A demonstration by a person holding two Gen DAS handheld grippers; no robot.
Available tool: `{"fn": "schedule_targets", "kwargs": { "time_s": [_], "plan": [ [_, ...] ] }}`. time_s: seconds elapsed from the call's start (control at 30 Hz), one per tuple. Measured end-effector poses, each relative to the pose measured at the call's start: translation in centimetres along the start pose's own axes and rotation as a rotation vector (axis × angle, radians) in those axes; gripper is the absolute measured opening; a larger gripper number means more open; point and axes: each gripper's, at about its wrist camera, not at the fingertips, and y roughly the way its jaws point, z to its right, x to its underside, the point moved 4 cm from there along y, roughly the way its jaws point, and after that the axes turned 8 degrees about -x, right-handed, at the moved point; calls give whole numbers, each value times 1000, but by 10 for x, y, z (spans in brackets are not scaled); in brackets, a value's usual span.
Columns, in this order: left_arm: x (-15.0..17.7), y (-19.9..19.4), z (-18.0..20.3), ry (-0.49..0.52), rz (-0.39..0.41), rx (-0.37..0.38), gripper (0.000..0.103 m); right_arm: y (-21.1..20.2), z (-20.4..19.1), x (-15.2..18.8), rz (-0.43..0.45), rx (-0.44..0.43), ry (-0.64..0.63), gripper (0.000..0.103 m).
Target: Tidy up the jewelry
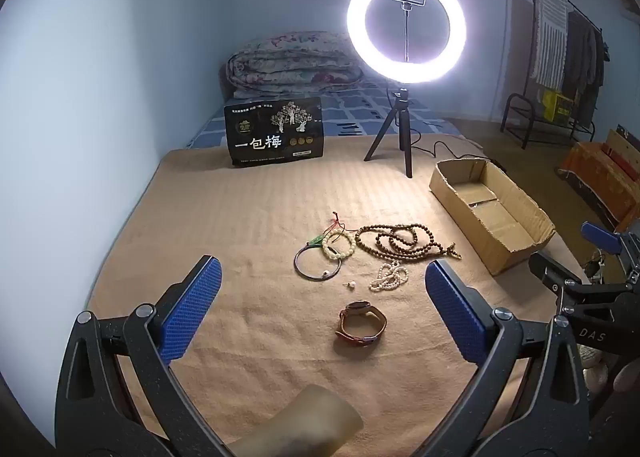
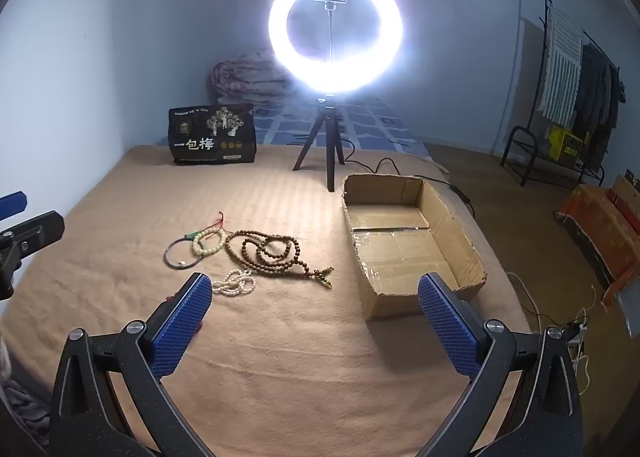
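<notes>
Jewelry lies on a tan blanket [image 1: 248, 217]: a brown-strap watch [image 1: 362, 323], a small earring [image 1: 351, 285], a white pearl strand [image 1: 389, 277], a long brown bead necklace [image 1: 404, 243], a cream bead bracelet [image 1: 338, 244], a dark bangle [image 1: 318, 267] and a red cord with a green charm [image 1: 326, 233]. An open cardboard box [image 1: 492, 209] sits to the right. My left gripper [image 1: 322, 303] is open, just short of the watch. My right gripper [image 2: 316, 311] is open and empty, near the pearl strand [image 2: 234, 283], the necklace [image 2: 266, 251] and the box [image 2: 408, 241].
A lit ring light on a tripod [image 1: 404, 23] stands behind the jewelry, its cable trailing right. A black snack bag [image 1: 274, 133] stands at the back left by a folded quilt [image 1: 292, 63]. A wall runs along the left. A clothes rack [image 1: 560, 57] stands at the right.
</notes>
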Motion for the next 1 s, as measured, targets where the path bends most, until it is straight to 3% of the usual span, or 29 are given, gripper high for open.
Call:
{"fn": "schedule_targets", "kwargs": {
  "time_s": [1.0],
  "plan": [
    [0, 0, 0, 5, 2, -13, 103, -2, -3, 0, 9, 10, -15, 102]
  ]
}}
